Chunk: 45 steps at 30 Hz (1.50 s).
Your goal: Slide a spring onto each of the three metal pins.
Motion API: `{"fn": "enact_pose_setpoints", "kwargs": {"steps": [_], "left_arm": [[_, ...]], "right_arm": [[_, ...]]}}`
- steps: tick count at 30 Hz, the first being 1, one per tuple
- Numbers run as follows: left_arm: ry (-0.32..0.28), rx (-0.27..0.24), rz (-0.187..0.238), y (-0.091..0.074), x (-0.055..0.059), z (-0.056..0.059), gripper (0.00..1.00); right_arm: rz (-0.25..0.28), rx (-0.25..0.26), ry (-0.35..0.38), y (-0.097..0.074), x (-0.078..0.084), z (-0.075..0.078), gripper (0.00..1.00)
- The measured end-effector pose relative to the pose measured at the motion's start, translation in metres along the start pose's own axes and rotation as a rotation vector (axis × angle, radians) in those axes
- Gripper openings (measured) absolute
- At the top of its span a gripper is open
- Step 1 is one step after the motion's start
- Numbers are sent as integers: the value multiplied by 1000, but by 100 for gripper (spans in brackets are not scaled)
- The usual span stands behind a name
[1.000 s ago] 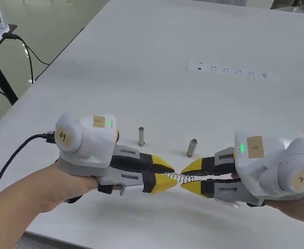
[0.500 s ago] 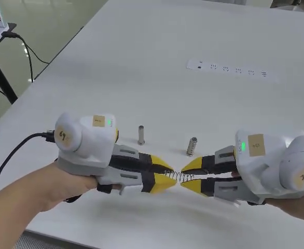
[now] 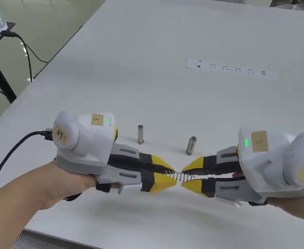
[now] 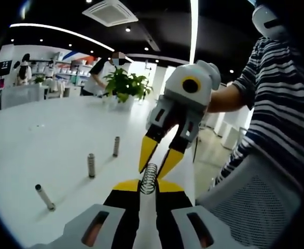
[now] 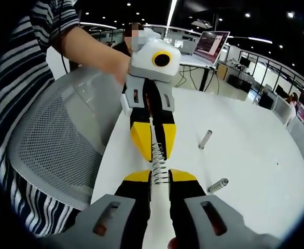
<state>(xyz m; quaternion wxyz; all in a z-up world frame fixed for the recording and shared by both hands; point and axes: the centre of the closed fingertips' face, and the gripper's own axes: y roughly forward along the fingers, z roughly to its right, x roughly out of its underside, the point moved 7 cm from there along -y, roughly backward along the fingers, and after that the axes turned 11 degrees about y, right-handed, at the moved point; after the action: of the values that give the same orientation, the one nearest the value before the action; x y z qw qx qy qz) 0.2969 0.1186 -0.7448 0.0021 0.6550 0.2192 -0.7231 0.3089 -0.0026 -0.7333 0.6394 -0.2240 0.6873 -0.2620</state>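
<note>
Handover above the table [image 3: 141, 78]: left gripper [image 3: 173, 175] and right gripper [image 3: 186, 177] each pinch 1 end of a spring [image 3: 179, 177]; next, 1 likely releases before threading the bare pin [image 3: 140, 134].

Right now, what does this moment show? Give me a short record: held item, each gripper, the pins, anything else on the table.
held item: spring, above the table, spanning between the two grippers' tips
left gripper: shut on one end of the spring
right gripper: shut on the other end
bare pin: upright, no spring on it
fitted pin: upright, already has a spring on it
third pin: upright, too small to tell if fitted
other: power strip lying farther back on the white table
</note>
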Motion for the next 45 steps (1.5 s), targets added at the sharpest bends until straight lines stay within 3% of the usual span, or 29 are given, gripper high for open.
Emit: {"fn": "enact_pose_setpoints", "kwargs": {"steps": [2,18,26,34,45], "left_arm": [[-4,0,0,-1,1,0,3],[-10,32,-8,-1,2,2,3],[-10,28,-21,-1,5,2,3],[-1,25,-39,-2,7,2,3],[16,20,-71,-2,12,3,3]], "right_arm": [[-3,4,6,0,4,0,17],[17,-13,30,-1,7,-2,8],[12,-22,-11,-1,6,-3,7],[9,-18,-61,-4,-1,-4,7],[48,-53,-103,-7,-21,-11,7]]}}
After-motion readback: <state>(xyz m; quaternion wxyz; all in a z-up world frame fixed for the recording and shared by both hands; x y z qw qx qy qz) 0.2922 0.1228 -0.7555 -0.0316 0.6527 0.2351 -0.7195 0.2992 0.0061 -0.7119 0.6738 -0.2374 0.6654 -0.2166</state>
